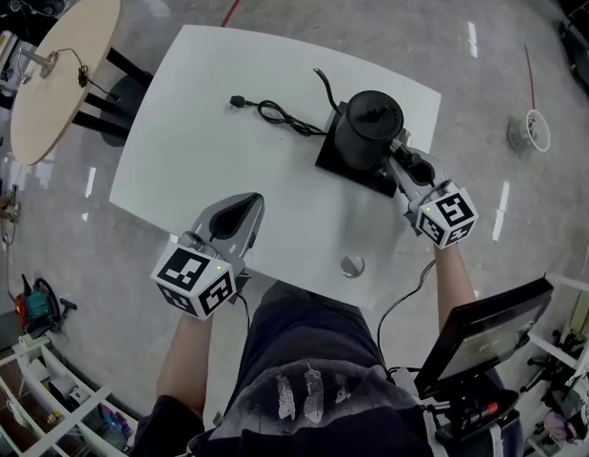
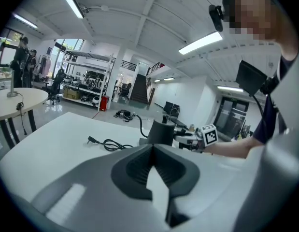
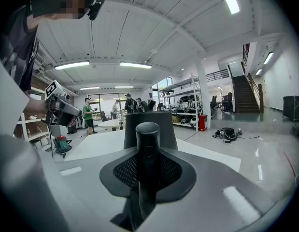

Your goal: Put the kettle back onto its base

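Where floor (image 1: 304, 3) gleams, white table (image 1: 208, 131) apparently bears kettle (image 1: 368, 129).

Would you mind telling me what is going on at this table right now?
A person is working with a handheld tool in each hand. The right tool is clamped on the handle of the black kettle, holding it over its base on the white table; whether it is seated I cannot tell. The left tool is shut and empty.

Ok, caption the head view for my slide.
Right gripper holds the kettle over its base on the white table; left gripper hovers shut.
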{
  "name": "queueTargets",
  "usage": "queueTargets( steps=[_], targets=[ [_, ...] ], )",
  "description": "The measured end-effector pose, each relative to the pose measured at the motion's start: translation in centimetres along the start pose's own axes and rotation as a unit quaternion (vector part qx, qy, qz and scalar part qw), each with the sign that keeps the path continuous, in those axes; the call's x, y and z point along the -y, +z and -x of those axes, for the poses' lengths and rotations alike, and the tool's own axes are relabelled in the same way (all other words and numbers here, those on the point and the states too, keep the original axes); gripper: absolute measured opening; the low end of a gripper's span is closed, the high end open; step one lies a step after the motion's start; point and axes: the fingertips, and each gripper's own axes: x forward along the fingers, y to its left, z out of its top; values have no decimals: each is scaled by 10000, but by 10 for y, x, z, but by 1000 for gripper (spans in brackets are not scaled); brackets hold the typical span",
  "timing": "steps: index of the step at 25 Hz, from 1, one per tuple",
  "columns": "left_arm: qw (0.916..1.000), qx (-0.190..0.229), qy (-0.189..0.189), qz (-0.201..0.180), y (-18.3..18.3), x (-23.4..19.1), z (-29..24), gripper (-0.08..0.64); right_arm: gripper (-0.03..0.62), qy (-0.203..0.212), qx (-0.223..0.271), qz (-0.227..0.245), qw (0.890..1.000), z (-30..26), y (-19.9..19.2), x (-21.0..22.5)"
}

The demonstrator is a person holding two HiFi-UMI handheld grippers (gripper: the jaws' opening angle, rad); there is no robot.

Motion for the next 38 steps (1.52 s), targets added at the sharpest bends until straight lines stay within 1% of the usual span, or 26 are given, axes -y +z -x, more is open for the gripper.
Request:
queueTargets(
  steps=[5, 9, 13, 15, 16, 17, 18, 21, 26, 29, 33, 36, 38],
  targets=[
    [10000, 2, 70, -34, 2, 3, 1, 0, 61, 52, -22, 106, 9999, 0, -10, -3],
    [10000, -21, 52, -61, -2, 9, -5, 0, 63, 74, -26, 120, 9999, -1, -20, -3],
    [9999, 20, 70, -102, 0, 14, -10, 0, 66, 85, 7, 132, 9999, -3, -22, 1],
    [9999, 43, 103, -117, 2, 16, -8, 0, 67, 79, -63, 129, 9999, -5, -23, 3],
    [9999, 51, 118, -112, 2, 17, -7, 0, 86, 64, -138, 109, 9998, -5, -24, 4],
    [9998, 60, 135, -105, 3, 18, -5, 0, 166, 46, -209, 71, 9997, -5, -25, 5],
    [9998, 74, 155, -101, 4, 19, -4, 0, 221, 34, -251, 27, 9997, -3, -25, 6],
    [9996, 126, 212, -128, 8, 25, 0, 0, 227, 78, -217, -27, 9997, 7, -18, 5],
    [9993, 226, 194, -240, 17, 34, 9, 0, 258, 81, -65, -47, 9999, 24, 6, -1],
    [9987, 330, 227, -327, 28, 40, 10, 0, 291, 40, 105, -100, 9999, 34, 27, 6],
    [9974, 458, 417, -363, 36, 44, 23, 0, 295, 193, 655, -319, 9972, 46, 71, 3],
    [9966, 513, 521, -387, 40, 40, 39, 0, 293, 376, 1060, -399, 9929, 49, 109, -19],
    [9955, 591, 630, -383, 43, 33, 52, 0, 285, 581, 1250, -337, 9899, 43, 132, -41]
  ],
)
